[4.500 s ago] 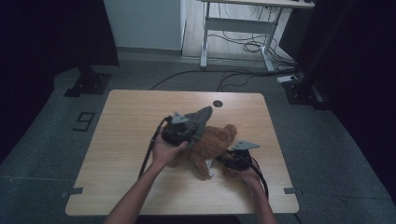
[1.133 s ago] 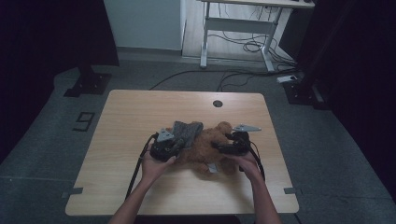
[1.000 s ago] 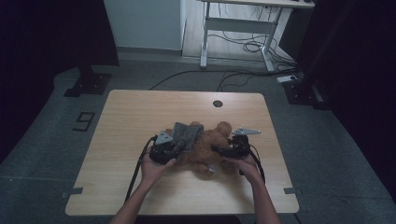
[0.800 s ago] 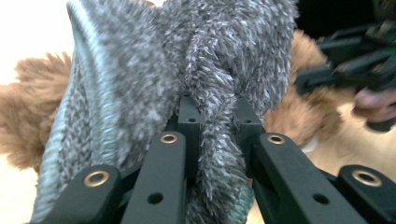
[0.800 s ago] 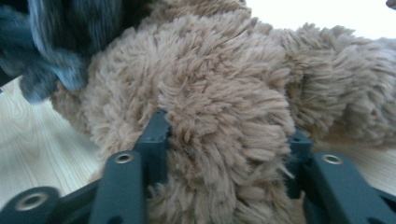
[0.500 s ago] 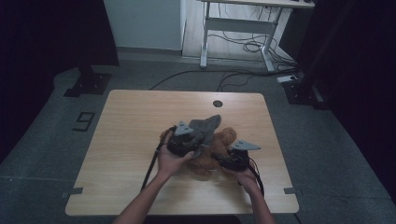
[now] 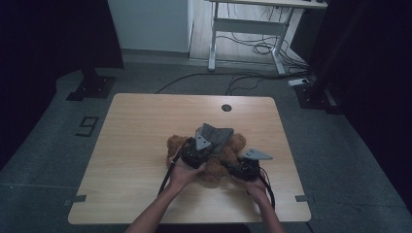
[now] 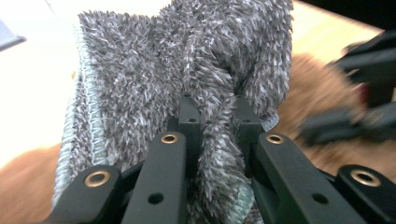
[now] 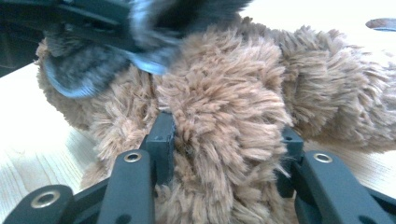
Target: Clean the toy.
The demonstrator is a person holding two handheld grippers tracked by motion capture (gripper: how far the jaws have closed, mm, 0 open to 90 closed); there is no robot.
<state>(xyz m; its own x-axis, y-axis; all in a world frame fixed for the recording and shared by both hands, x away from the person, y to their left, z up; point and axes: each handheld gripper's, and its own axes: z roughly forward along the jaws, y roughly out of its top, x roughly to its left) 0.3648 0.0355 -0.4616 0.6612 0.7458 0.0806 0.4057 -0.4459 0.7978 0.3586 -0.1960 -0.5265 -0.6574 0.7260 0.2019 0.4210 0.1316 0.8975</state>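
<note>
A brown plush toy [image 7: 214,160] lies on the wooden table [image 7: 141,131], a little toward the person's side of its middle, with a grey shaggy cloth [image 7: 216,136] over its top. The left gripper [image 7: 197,153] is pinched tight on a fold of that cloth; in the left gripper view the cloth [image 8: 187,93] bunches up between the two black jaws, its pale stitched hem running down the side, and the brown fur shows beneath and beyond it. The right gripper [image 7: 240,169] sits just beside the toy on the person's right. Its jaws have just been closing, and in the right gripper view a thick limb of the plush toy [image 9: 224,135] is caught between them, the pads pressing into the fur on both sides. The two grippers are near each other, with the toy between them. On the grey floor to the left of the table a mark [image 7: 86,126] is laid out in dark tape that reads as the figure 9. Neither the toy nor the cloth carries any label I can read.
</note>
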